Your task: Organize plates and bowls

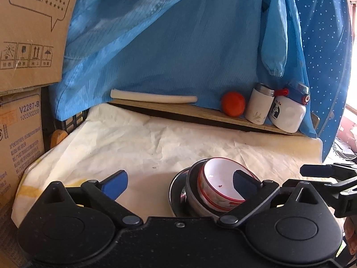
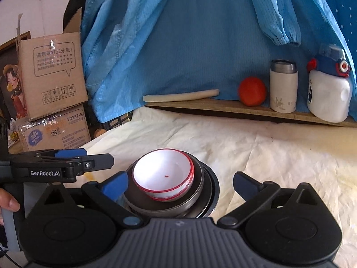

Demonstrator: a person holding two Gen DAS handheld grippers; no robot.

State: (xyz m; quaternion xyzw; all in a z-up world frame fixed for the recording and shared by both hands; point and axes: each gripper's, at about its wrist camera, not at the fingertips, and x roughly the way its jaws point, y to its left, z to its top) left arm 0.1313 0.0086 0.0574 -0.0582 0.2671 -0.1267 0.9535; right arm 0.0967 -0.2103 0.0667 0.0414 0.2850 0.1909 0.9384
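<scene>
A white bowl with red rim (image 2: 164, 174) sits nested in a grey metal bowl (image 2: 196, 189), which rests on a dark metal plate (image 2: 214, 192) on the cream cloth. The stack also shows in the left wrist view, with the white bowl (image 1: 221, 181), the metal bowl (image 1: 194, 198) and the plate (image 1: 176, 192). My left gripper (image 1: 180, 183) is open and empty, its right finger over the stack. My right gripper (image 2: 180, 183) is open and empty, with the stack between its fingers. The left gripper (image 2: 67, 163) shows at the left of the right wrist view.
A wooden shelf (image 2: 245, 109) at the back holds a white roll (image 2: 180, 96), an orange (image 2: 252, 91), a white flask (image 2: 283, 87) and a white bottle (image 2: 328, 91). Blue cloth (image 2: 200, 33) hangs behind. Cardboard boxes (image 2: 51, 78) stand at the left.
</scene>
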